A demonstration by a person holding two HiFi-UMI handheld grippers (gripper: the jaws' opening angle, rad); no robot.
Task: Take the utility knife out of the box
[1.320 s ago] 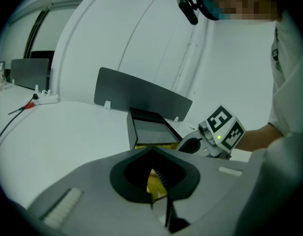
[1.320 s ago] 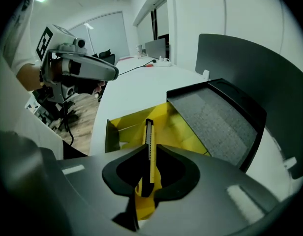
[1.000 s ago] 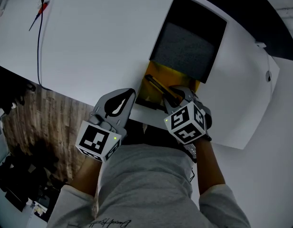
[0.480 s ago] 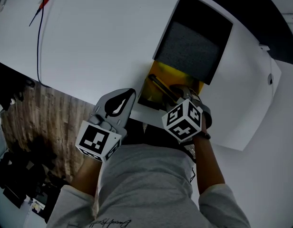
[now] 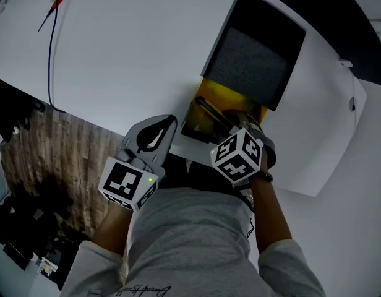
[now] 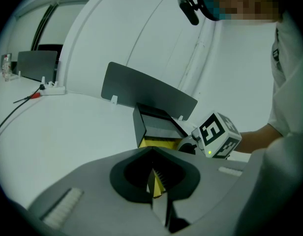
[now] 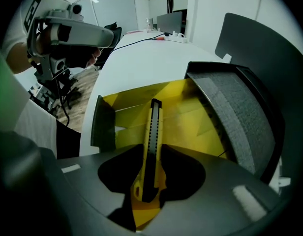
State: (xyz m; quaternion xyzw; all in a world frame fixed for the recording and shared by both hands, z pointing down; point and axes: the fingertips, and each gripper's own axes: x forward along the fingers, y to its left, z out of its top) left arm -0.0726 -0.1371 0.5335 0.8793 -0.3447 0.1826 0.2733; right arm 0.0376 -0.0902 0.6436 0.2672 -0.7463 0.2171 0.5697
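A yellow-lined box [image 5: 209,96] [image 7: 191,127] lies open near the table's front edge, its black lid with grey foam [image 5: 252,54] [image 7: 235,117] folded back. Inside it lies the yellow and black utility knife [image 5: 209,111] [image 7: 152,136]. My right gripper [image 5: 231,121] [image 7: 147,193] points steeply down into the box. Its jaws have just been closing, and they now press on both sides of the knife's near end. My left gripper [image 5: 171,121] [image 6: 157,186] hovers at the table edge just left of the box, its jaws together and nothing in them.
A white table [image 5: 128,48] carries a thin black cable [image 5: 51,54] at its far left, and a power strip [image 6: 52,86] sits far back. Wooden floor [image 5: 54,159] shows below the table's front edge. A dark panel [image 6: 146,90] stands behind the box.
The right gripper's marker cube has tilted a little over the box while its tips stayed on the knife. The left gripper has not moved.
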